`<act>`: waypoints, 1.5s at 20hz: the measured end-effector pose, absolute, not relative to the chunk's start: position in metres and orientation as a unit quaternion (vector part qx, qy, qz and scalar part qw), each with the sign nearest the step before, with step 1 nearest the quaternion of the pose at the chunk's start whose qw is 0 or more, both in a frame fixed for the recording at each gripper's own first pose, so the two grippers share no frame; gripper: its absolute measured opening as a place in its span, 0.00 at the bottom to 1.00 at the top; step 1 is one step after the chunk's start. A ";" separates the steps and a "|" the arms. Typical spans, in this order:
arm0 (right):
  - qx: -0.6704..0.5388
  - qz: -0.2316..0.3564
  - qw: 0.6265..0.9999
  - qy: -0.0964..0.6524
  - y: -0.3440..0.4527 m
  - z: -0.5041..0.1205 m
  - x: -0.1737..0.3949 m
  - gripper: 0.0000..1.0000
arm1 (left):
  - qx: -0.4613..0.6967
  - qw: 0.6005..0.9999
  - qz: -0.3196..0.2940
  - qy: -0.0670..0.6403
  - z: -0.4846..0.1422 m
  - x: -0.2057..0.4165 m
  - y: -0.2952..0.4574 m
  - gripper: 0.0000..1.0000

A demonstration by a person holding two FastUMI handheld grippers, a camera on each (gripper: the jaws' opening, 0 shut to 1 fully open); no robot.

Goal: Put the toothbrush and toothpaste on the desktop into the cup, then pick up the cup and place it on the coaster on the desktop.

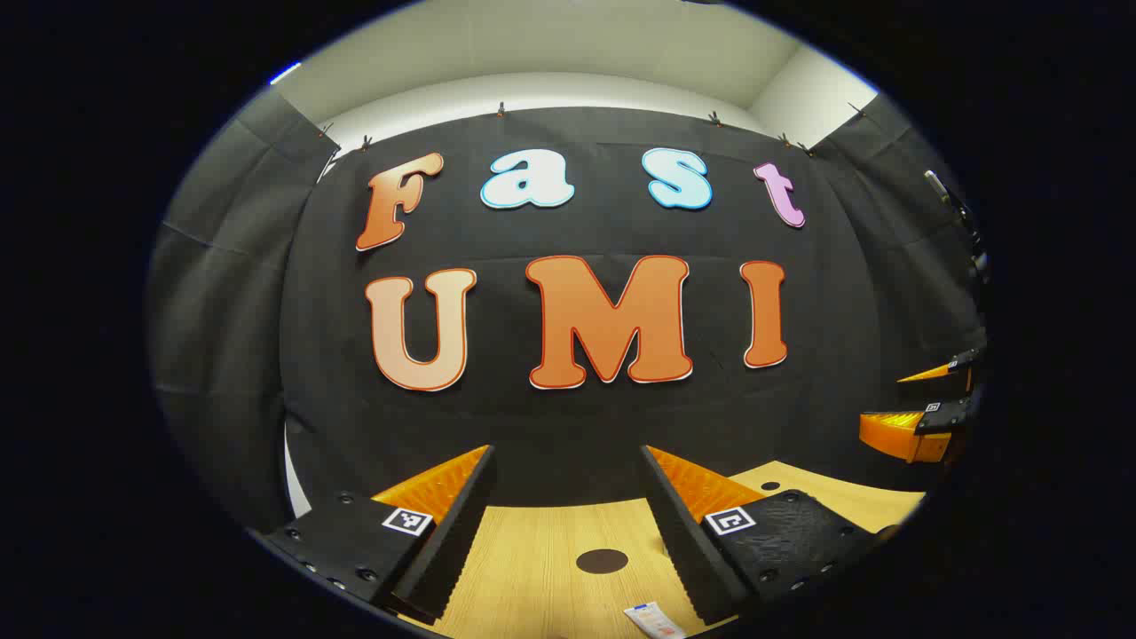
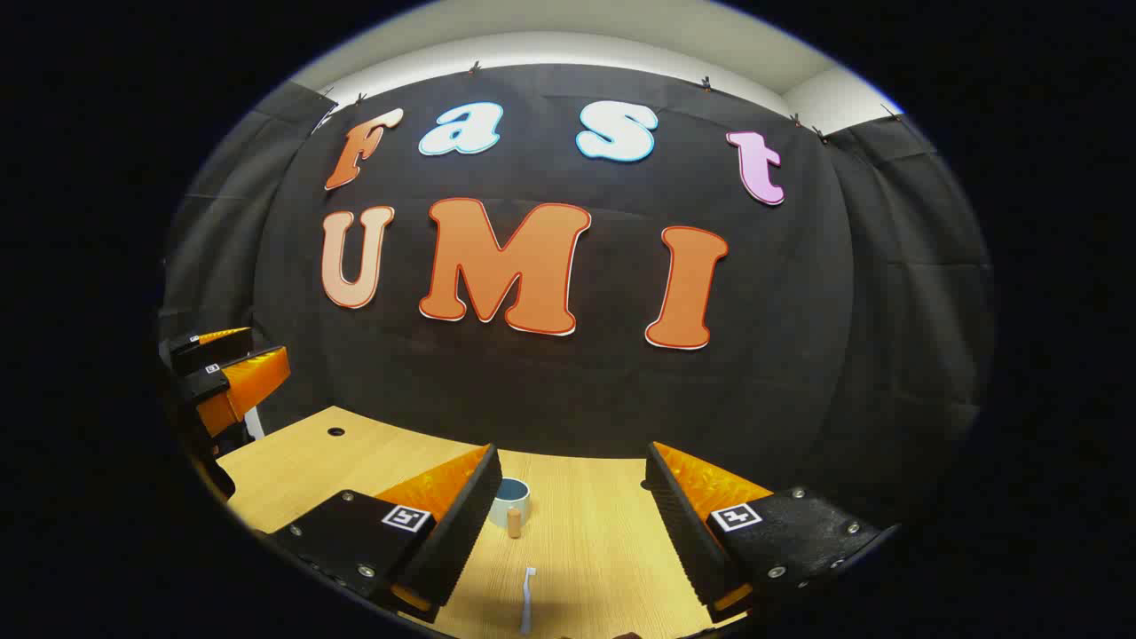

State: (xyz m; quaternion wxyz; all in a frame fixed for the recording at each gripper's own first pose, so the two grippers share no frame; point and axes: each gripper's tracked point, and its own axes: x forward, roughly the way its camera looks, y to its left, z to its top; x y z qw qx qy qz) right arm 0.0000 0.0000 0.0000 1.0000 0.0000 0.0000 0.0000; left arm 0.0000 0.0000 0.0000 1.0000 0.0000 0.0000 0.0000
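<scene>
In the left gripper view, my left gripper [image 1: 568,454] is held above the wooden desktop [image 1: 532,568], open, with nothing between its fingers. The end of a white toothpaste tube [image 1: 655,619] lies on the desk at the bottom edge, just inside the right finger. In the right gripper view, my right gripper [image 2: 572,453] is open and holds nothing. A pale cup [image 2: 511,499] with a dark blue inside stands on the desk beside its left finger, and a small tan cylinder [image 2: 514,524] sits right in front of the cup. A white toothbrush [image 2: 527,599] lies lengthwise nearer to me.
The desktop has round dark holes [image 1: 602,560] [image 2: 335,431]. The black cloth wall rises right behind the desk. The right gripper [image 1: 923,417] shows at the far right of the left gripper view, and the left gripper [image 2: 226,373] at the far left of the right gripper view.
</scene>
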 end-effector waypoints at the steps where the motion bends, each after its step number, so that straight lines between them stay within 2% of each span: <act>1: -0.002 0.002 1.000 0.000 -0.003 -0.001 0.003 0.99 | -0.001 1.000 0.002 -0.001 0.002 0.000 -0.001 0.95; 17: 0.019 0.019 0.999 0.040 -0.007 -0.033 0.021 0.99 | 0.010 1.000 0.001 0.003 0.003 0.018 -0.035 0.95; 23: 0.018 0.008 0.995 0.099 -0.015 -0.075 0.027 0.99 | 0.019 1.000 -0.004 0.002 0.006 0.014 -0.045 0.95; 30: 0.014 0.047 0.979 0.195 0.011 -0.138 0.033 0.99 | 0.028 0.999 0.016 0.022 -0.001 0.001 -0.033 0.96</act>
